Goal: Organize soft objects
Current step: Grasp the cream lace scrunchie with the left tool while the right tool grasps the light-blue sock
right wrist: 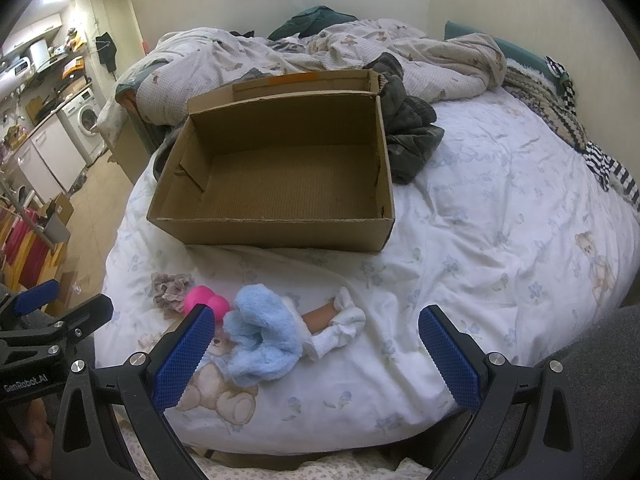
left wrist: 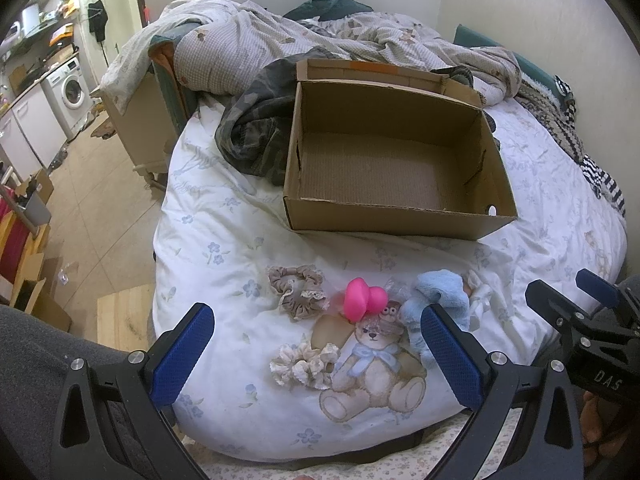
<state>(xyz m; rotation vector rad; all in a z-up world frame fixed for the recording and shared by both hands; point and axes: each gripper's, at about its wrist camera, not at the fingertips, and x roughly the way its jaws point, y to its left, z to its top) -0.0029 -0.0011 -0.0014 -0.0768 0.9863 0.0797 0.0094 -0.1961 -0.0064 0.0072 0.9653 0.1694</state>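
Observation:
An open cardboard box (left wrist: 400,216) (right wrist: 276,232) stands empty on the bed. In front of it lie a beige scrunchie (left wrist: 296,290) (right wrist: 170,290), a pink heart-shaped toy (left wrist: 366,300) (right wrist: 206,298), a cream lace scrunchie (left wrist: 302,364), a fluffy blue cloth (left wrist: 438,300) (right wrist: 262,334) and white socks (right wrist: 340,326). My left gripper (left wrist: 318,354) is open and empty, above the cream scrunchie. My right gripper (right wrist: 316,356) is open and empty, around the blue cloth and the socks; it also shows in the left wrist view (left wrist: 568,292).
A white floral quilt with a teddy print (left wrist: 372,376) covers the bed. A camouflage garment (left wrist: 256,128) (right wrist: 412,136) lies beside the box, with rumpled bedding (left wrist: 304,36) behind. The bed edge drops to the floor at left, toward a washing machine (left wrist: 72,88).

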